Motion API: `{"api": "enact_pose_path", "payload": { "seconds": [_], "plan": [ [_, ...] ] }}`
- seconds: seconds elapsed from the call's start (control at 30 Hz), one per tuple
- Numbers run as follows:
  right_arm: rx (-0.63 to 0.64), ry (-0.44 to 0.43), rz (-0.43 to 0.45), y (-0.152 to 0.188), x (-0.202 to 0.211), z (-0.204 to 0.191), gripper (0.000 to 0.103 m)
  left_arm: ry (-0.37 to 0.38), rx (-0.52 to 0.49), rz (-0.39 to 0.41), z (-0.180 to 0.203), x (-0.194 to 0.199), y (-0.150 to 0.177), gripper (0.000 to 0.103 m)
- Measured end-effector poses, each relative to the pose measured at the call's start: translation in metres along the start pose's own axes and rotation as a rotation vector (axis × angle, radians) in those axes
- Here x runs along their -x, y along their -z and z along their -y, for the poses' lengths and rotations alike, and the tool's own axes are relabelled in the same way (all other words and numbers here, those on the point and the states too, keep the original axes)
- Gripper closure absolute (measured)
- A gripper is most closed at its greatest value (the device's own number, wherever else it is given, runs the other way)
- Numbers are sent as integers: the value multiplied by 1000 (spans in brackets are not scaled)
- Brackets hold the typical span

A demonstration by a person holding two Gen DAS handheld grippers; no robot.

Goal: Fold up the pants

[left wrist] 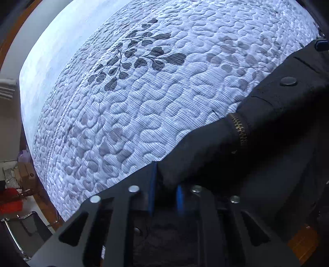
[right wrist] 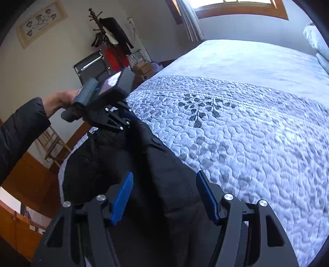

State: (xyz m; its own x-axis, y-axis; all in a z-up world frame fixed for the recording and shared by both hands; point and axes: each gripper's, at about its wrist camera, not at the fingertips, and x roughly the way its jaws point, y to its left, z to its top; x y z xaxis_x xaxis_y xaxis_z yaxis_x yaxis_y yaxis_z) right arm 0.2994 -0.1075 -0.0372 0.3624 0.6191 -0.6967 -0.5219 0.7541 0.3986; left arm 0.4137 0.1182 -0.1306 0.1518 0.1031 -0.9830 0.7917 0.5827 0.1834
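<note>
Black pants (left wrist: 267, 147) lie at the near edge of a bed, with the brass zipper (left wrist: 239, 129) and a round waist button (left wrist: 287, 81) showing. My left gripper (left wrist: 166, 181) points down and is shut on a fold of the black fabric, which sits pinched between its blue pads (left wrist: 152, 184). In the right wrist view the pants (right wrist: 168, 164) run from the left gripper (right wrist: 123, 124), held by a hand (right wrist: 59, 100) in a dark sleeve, down to my right gripper (right wrist: 165, 198). Its blue pads (right wrist: 123, 198) stand wide apart over the cloth, open.
The bed carries a white quilted cover (right wrist: 246, 143) with grey leaf prints and pillows (right wrist: 316, 41) at the far end. A coat rack (right wrist: 111, 35), boxes (right wrist: 144, 68) and a wooden chair (right wrist: 53, 143) stand by the left wall. A window (right wrist: 236, 6) is behind the bed.
</note>
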Motion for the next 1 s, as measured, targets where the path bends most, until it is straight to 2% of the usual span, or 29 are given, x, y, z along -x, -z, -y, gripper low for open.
{"api": "enact_pose_path", "payload": {
  "seconds": [0.1,0.33,0.5,0.6,0.7,0.8,0.9,1.0],
  "plan": [
    [-27,10,11,14,12,-1,38,-19,35,33,8,12,15,95],
    [-106,6,47,66,64,-12,38,-96,129,185,42,70,68,97],
    [-210,26,79,107,103,-8,37,-145,188,279,92,116,119,97],
    [-271,52,86,133,118,-2,37,-146,230,312,122,130,148,97],
    [-323,66,79,151,124,7,36,-134,272,317,155,130,175,97],
    [-359,74,66,167,127,13,37,-85,330,315,179,119,198,97],
    [-389,75,60,180,131,19,37,-35,383,274,205,92,220,97],
    [-429,72,55,192,134,24,37,-25,423,243,225,63,233,97]
  ]
}}
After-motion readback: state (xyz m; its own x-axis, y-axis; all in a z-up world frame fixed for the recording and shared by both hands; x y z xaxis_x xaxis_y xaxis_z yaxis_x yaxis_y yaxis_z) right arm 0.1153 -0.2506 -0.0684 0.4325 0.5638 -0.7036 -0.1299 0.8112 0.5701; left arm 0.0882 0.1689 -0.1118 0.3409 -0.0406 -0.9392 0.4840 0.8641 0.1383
